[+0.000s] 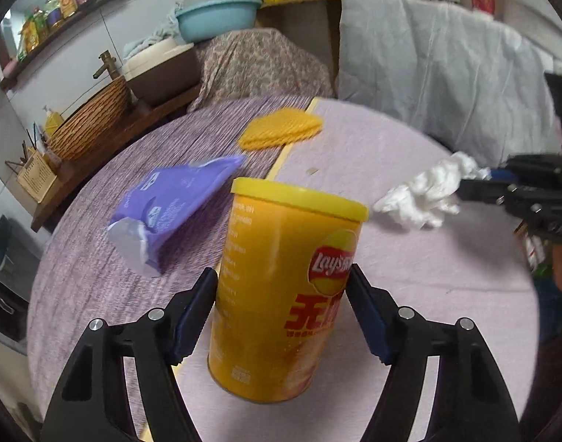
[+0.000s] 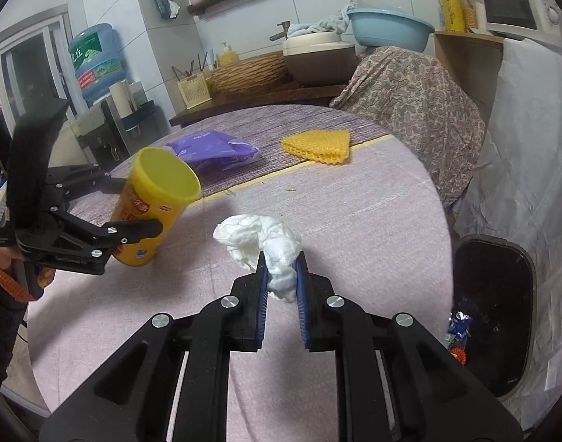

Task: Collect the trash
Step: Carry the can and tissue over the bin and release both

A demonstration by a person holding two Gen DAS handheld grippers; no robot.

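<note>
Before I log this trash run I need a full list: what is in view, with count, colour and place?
Lay's chip can: one, yellow, between the left tongs' pads.
Crumpled tissue: one, white, pinched in the right tongs.
Snack bag: one, purple, lying on the table.
Mesh cloth: one, yellow, folded, far side of the table.
Tablecloth: one, lilac, covering the round table.
Trash bin: one, black, beside the table.
Basin: one, light blue, back counter.
Left tongs: black, blue pads.
Right tongs: black, blue pads.
</note>
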